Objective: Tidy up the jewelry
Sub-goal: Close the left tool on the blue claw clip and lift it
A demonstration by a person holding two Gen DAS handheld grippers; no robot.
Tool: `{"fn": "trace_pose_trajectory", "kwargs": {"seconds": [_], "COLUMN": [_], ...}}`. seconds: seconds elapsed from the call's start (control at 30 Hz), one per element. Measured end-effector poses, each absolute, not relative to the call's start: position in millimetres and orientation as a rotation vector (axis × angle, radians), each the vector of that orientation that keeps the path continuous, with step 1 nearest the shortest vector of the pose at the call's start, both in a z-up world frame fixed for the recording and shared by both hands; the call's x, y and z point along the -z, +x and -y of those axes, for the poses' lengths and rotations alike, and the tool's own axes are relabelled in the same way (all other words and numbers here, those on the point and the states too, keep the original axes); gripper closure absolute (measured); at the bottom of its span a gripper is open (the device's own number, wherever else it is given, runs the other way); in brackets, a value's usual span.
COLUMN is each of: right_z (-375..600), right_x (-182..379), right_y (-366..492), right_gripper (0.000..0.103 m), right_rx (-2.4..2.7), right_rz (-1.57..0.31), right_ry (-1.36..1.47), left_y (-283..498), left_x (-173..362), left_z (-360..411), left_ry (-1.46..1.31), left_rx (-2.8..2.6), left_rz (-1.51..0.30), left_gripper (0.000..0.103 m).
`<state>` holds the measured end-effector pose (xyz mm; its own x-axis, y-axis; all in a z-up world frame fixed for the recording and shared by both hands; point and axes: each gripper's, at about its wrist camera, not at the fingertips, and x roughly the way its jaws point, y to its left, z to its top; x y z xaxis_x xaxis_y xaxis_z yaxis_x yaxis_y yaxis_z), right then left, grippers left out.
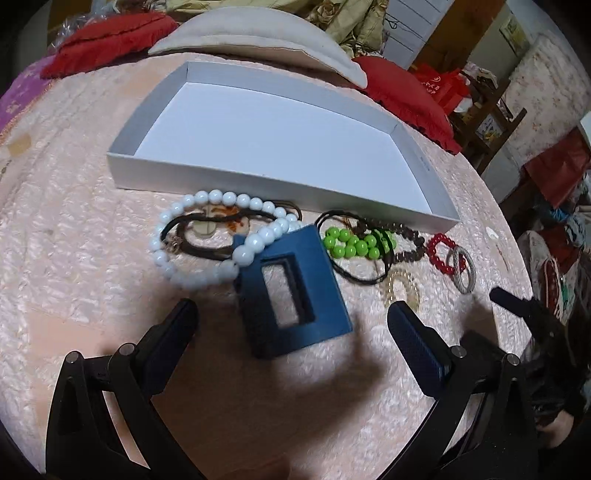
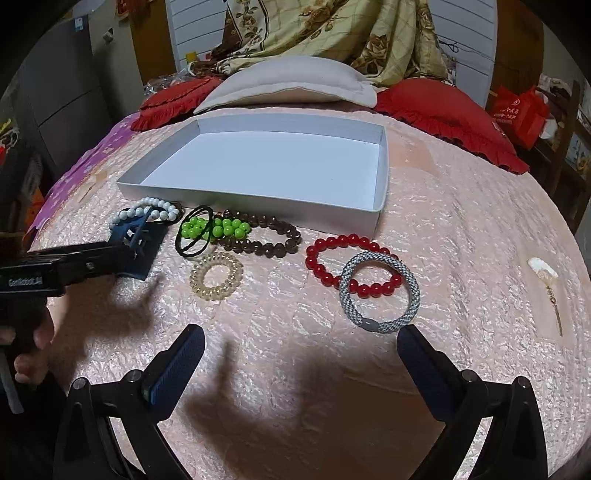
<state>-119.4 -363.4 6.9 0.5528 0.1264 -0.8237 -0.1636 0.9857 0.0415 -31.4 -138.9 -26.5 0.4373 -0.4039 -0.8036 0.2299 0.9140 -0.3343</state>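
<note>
Left claw [image 1: 291, 314] wide apart, nothing held, hovering over the pink quilted bed [image 1: 74, 258]. Just ahead, between its fingers, a blue rectangular frame piece [image 1: 295, 291] lies tilted on the bed; its far corner sits over the white bead bracelet [image 1: 207, 236]. Dark cords [image 1: 192, 221] and a small orange-patterned piece lie inside that white loop, too tangled to tell apart.

Right claw [image 2: 301, 341] also wide, empty, low over the bed. Nearest it: grey woven hair tie [image 2: 380, 291], overlapping the red bead bracelet [image 2: 351, 262]. Left of those, a clear spiral hair tie [image 2: 216, 277] lies alone. Behind it, green bead cluster [image 2: 214, 229], black hair ties [image 2: 195, 232] and brown bead bracelet [image 2: 266, 236] are piled touching; which lies on top is unclear.

In the right view the left claw's body blocks part of the blue frame and the white beads. A small pale item [image 2: 543, 271] lies well apart at the right, unidentifiable.

Further back, the white shallow box [image 2: 380, 206] sits open, near wall just beyond the jewelry row. Behind it a grey pillow [image 2: 288, 83], red cushions [image 2: 443, 107], floral blanket [image 2: 332, 33]. Room edges are distorted and dark.
</note>
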Motion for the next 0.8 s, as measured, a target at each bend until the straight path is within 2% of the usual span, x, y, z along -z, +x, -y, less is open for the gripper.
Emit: {"fn": "trace_pose_trajectory", "kwargs": {"seconds": [0.1,0.17,0.23,0.3,0.33,0.53,0.8], "right_z": [368.2,374.7,385.9,398.8,407.1,449.3,452.5], "right_x": [-6.4,-7.8,-11.5,-14.7,-15.6,-15.4,-16.8], "right_y": [-118.4,-117.6,-117.4,-117.7,-117.6,-118.6,-120.6], "right_gripper": [0.000,0.000,0.000,0.000,0.000,0.000,0.000], "right_rx": [-0.154,-0.130,-0.103,-0.066,-0.043,0.044,0.054], "right_rz": [-0.974,-0.969,-0.955,-0.939,-0.934,-0.925,-0.915], "right_ry": [-0.028,-0.011,0.027,0.067,0.095,0.279,0.274], "left_y": [-25.3,-26.1,-28.4,-30.2,-31.0,-29.9,-30.3], "left_x": [27.7,28.5,29.1,29.6,29.8,31.1,29.8], "left_z": [142.5,143.1,145.7,147.0,147.0,137.1,128.5], "left_ry": [-0.165,-0.142,-0.092,-0.056,-0.060,-0.117,-0.192], "left_rx": [0.397,0.398,0.384,0.384,0.402,0.428,0.441], "left_rz": [-1.024,-1.011,-0.993,-0.982,-0.983,-0.988,-0.979], "left_gripper": [0.001,0.005,0.024,0.037,0.039,0.040,0.040]}}
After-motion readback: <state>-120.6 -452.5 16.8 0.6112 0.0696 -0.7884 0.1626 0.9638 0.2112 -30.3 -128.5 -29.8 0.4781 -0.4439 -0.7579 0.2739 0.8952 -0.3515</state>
